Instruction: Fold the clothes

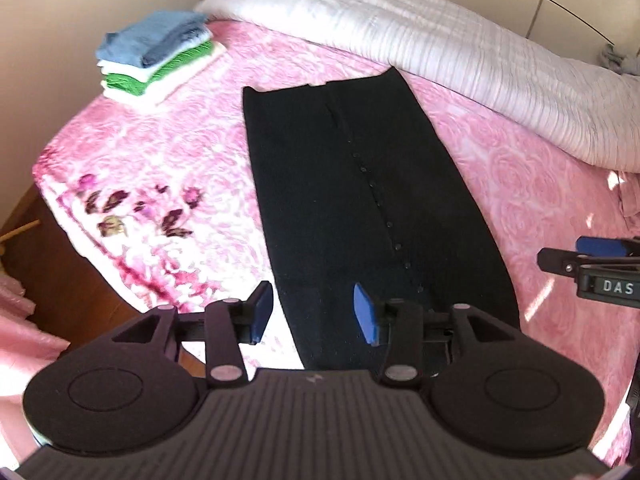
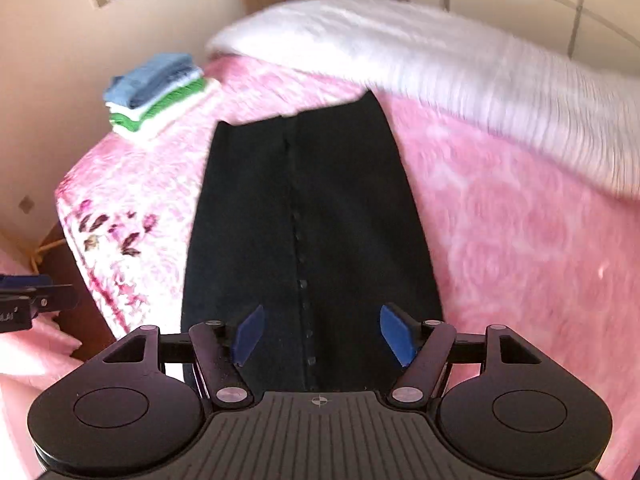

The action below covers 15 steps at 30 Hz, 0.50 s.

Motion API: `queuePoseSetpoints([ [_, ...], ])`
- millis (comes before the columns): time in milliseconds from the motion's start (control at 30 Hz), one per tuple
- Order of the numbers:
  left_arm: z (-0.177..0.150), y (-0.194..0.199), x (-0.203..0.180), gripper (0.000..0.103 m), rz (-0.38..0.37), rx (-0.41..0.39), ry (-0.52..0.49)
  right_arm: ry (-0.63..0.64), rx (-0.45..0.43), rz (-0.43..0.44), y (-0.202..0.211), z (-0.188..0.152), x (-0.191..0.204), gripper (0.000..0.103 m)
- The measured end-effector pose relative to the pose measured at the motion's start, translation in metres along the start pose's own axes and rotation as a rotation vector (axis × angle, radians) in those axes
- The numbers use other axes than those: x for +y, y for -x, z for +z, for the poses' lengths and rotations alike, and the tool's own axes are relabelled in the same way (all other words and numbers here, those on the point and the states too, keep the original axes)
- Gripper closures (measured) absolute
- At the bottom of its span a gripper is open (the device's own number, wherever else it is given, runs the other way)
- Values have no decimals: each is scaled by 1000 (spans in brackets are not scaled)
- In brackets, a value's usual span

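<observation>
Nearest in the left wrist view, the left gripper hangs above the bed with its blue pads standing apart and nothing between them. The right gripper likewise has its jaws spread wide and empty; its pads sit clear of the cloth below. Neither tool grips anything.

Beneath both lies the black garment, a long, narrow, flattened piece spread on the pink bedspread. Its long axis runs straight away from the two grippers toward the far side of the bed, and a row of small buttons follows that axis. The near end lies just below the tools, the left gripper over its left edge and the right gripper over its middle. A next fold would probably carry this near end toward the far end.

Farther off, a stack of folded towels in blue, green and white rests near the bed's far left corner, well apart from the garment. A white quilt lies along the far edge.

Legible writing: only the letters "DAS" on the right gripper's body at the edge of the left wrist view.
</observation>
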<state>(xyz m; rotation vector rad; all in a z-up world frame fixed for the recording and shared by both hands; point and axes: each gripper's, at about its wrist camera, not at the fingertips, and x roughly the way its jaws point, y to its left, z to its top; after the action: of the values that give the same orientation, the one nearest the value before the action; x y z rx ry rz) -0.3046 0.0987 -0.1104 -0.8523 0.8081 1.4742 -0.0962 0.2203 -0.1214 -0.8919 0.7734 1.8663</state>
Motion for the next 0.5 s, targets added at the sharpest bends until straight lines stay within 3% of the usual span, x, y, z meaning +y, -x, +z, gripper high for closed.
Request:
queuePoseSetpoints([
  [100,-2,22,-17,63,31,12,18,53,7,-1,21,-48,16,34],
  [500,-57,70,-108,59,81,-23,59,67,89,-27,101,-107,-55,34],
])
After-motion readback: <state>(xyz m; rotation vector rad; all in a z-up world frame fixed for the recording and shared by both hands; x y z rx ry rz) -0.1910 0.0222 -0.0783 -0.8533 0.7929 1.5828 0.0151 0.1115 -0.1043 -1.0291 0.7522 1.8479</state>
